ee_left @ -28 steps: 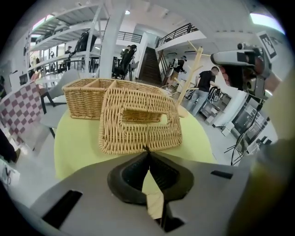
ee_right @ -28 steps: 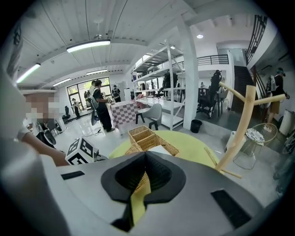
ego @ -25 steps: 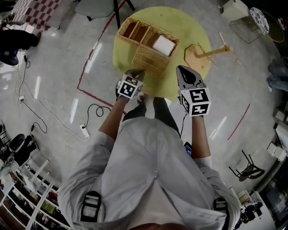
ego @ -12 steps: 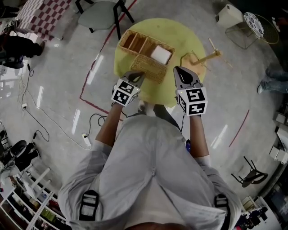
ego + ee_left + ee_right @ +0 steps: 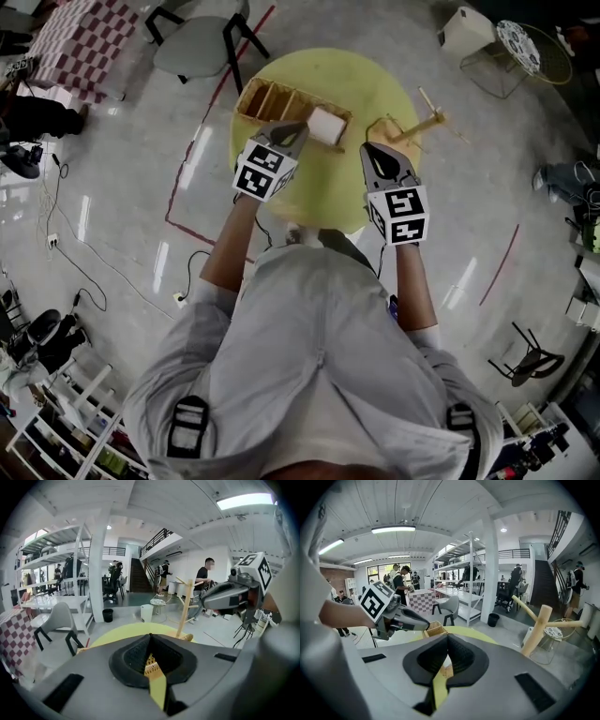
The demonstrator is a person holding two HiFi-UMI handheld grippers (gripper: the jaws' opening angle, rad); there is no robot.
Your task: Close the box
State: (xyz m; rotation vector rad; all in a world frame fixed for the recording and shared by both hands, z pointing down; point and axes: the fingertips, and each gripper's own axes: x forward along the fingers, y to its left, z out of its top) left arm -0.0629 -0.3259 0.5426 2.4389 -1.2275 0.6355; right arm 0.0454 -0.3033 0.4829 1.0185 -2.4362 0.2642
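two shut grippers by the wicker box (image 5: 277,101)

the box lies open on the round yellow surface (image 5: 366,84). the left gripper (image 5: 294,131) is over the box's near side, with its jaws pressed together. the right gripper (image 5: 371,152) is just beside the box, on its right, with its jaws together too.
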